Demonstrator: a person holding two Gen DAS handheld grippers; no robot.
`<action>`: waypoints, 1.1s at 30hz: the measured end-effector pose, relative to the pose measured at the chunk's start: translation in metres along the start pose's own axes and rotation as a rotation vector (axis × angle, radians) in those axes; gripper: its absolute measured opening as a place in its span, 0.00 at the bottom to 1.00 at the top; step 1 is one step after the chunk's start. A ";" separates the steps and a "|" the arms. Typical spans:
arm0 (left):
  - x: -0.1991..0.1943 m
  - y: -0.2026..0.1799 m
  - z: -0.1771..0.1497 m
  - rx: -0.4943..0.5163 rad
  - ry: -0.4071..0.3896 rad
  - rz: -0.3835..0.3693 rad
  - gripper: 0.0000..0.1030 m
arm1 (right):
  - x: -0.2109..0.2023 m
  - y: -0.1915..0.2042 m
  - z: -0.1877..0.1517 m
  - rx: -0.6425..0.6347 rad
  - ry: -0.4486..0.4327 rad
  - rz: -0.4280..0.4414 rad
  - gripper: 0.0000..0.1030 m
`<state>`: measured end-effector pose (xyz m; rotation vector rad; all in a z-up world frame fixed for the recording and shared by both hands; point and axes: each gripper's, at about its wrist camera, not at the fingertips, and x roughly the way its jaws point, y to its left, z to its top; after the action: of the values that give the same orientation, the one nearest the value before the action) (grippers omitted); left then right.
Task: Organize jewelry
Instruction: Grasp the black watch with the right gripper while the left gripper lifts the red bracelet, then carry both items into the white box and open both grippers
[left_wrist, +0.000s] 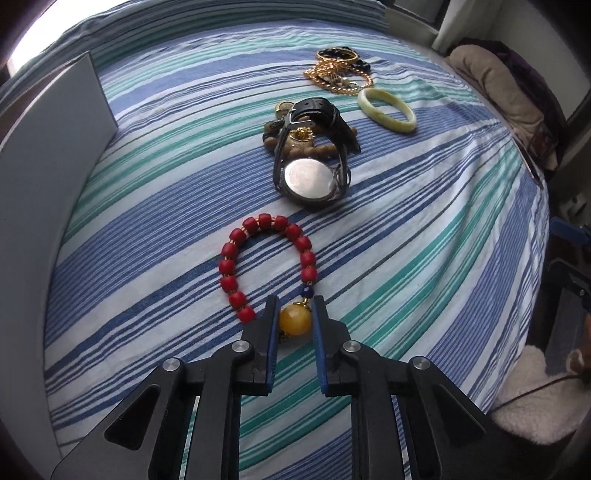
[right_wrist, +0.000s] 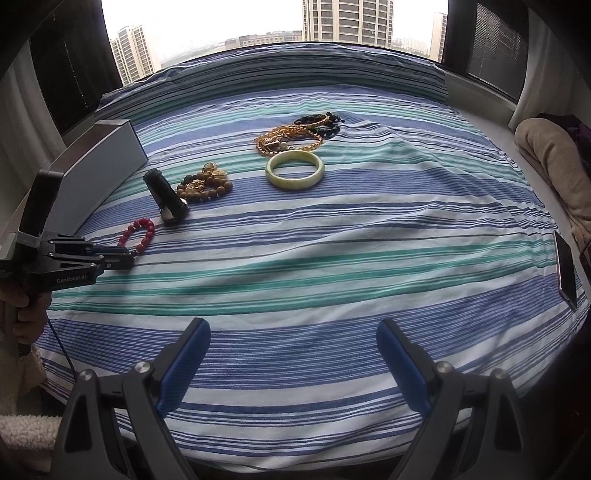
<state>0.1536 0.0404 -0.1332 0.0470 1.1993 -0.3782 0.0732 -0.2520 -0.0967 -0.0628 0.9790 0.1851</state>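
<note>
A red bead bracelet (left_wrist: 264, 220) with a large amber bead (left_wrist: 294, 320) lies on the striped bedsheet (left_wrist: 406, 258). My left gripper (left_wrist: 295, 301) points down at it, and its blue pads press on both sides of the amber bead. From the right wrist view the left gripper (right_wrist: 125, 258) touches the red bracelet (right_wrist: 142, 223) at the left. My right gripper (right_wrist: 293, 328) hovers open over bare sheet, with nothing between its fingers. Beyond lie a black-strapped watch (left_wrist: 308, 177), a wooden bead bracelet (right_wrist: 207, 188), a pale green bangle (right_wrist: 295, 183) and tangled gold chains (right_wrist: 284, 138).
A grey box (right_wrist: 99, 173) stands along the sheet's left side. A phone (right_wrist: 567, 269) lies at the right edge, with a beige blanket (right_wrist: 554, 162) past it. A hand (right_wrist: 29, 321) holds the left gripper's handle. A window runs behind the bed.
</note>
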 end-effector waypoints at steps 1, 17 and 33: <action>-0.004 0.002 -0.003 -0.025 -0.011 0.002 0.15 | -0.001 0.001 0.005 -0.009 -0.006 0.027 0.91; -0.094 0.034 -0.054 -0.358 -0.188 0.065 0.15 | 0.106 0.161 0.130 -0.610 -0.024 0.246 0.82; -0.244 0.100 -0.107 -0.643 -0.416 0.370 0.15 | -0.019 0.262 0.172 -0.583 -0.046 0.570 0.20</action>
<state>0.0130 0.2233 0.0341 -0.3476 0.8287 0.3216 0.1552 0.0268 0.0231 -0.3118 0.8512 0.9901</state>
